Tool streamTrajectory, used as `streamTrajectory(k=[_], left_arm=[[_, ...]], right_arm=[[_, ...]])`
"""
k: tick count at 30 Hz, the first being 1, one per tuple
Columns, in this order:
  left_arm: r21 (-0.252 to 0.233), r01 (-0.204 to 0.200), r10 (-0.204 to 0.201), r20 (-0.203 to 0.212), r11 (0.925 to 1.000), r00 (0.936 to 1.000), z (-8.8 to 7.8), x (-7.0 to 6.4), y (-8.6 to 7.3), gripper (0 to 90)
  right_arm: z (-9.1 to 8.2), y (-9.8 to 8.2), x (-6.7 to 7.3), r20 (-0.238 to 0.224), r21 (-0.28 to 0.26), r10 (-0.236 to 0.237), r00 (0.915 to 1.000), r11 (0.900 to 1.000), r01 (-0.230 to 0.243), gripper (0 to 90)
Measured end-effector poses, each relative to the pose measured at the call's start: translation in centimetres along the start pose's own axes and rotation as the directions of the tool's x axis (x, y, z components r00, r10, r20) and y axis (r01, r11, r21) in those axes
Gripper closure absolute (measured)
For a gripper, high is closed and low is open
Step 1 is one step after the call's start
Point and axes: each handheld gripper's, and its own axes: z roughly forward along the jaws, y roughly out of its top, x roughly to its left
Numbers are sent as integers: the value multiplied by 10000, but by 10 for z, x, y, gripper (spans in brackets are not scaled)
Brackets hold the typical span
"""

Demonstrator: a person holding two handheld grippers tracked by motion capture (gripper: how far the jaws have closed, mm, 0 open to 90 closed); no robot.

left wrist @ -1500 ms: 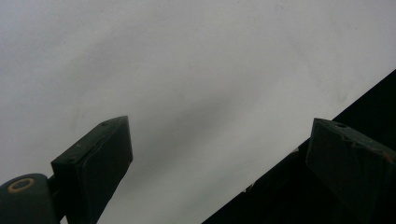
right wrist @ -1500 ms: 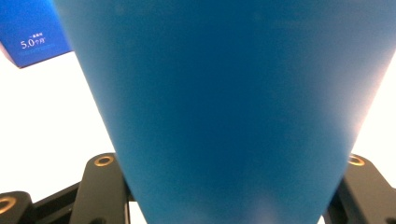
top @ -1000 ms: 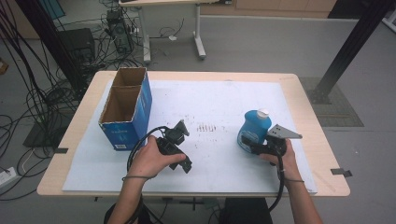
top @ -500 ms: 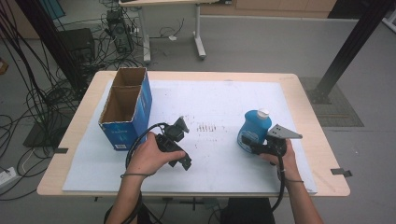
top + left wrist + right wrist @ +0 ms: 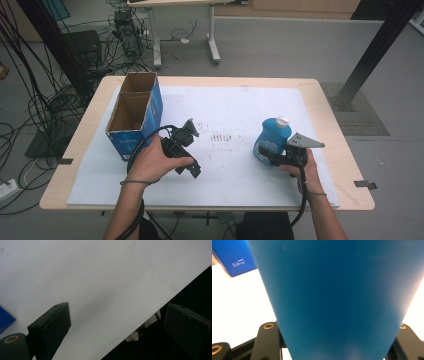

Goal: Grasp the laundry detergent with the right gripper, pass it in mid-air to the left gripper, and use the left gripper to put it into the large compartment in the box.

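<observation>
A blue bottle (image 5: 271, 137) with a white cap stands upright on the white mat (image 5: 235, 105) at the right. My right gripper (image 5: 266, 156) is shut on its lower body. In the right gripper view the bottle (image 5: 337, 297) sits between the two black jaws and hides the fingertips. My left gripper (image 5: 186, 156) is held in the person's left hand a little above the mat, left of centre. Its jaws stand wide apart with nothing between them, and the left gripper (image 5: 117, 327) looks down on bare mat and the mat's near edge.
An open blue cardboard box (image 5: 135, 115) with two compartments stands at the table's left, close to the left hand; a corner of the box (image 5: 5, 320) shows beside the left jaw. Small dark marks (image 5: 220, 136) dot the mat's middle. Cables and a desk lie beyond the table.
The left hand has lifted its gripper slightly off the mat. The right gripper and the bottle have stayed put.
</observation>
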Motion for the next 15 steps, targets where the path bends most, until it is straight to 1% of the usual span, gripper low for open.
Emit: streamTrajectory(k=[1,4,6,8,9,10,11,12,14,15], left_arm=[[-69,-131,131,15,9999,9999,-3,-1,0,73],[-91,-247,248,48,9997,9997,-5,-1,0,72],[-81,-326,326,18,9994,9995,-8,-2,0,73],[-116,-507,506,-17,9986,9987,-14,0,0,73],[-116,-507,506,-17,9986,9987,-14,0,0,73],[-146,-634,634,-20,9979,9980,-17,0,0,73],[-139,-700,701,3,9974,9975,-18,0,1,72],[-139,-700,701,3,9974,9975,-18,0,1,72],[-113,-962,959,-212,9953,9952,-22,-1,2,72],[-78,-1030,1028,-237,9947,9944,-23,-1,2,72]], right_arm=[[0,2,1,-68,30,-22,10000,10000,22,405],[0,4,3,-192,110,-87,9998,9999,89,405],[1,7,3,-295,130,-66,9995,9999,70,405],[1,9,4,-414,134,-23,9991,9999,29,405],[1,9,4,-414,134,-23,9991,9999,29,405],[1,10,4,-563,151,3,9984,9999,6,405],[1,11,5,-617,154,1,9981,9999,8,405],[1,11,5,-617,154,1,9981,9999,8,405],[1,13,6,-852,227,22,9964,9997,-3,405],[1,15,7,-966,272,40,9953,9996,-14,405]])
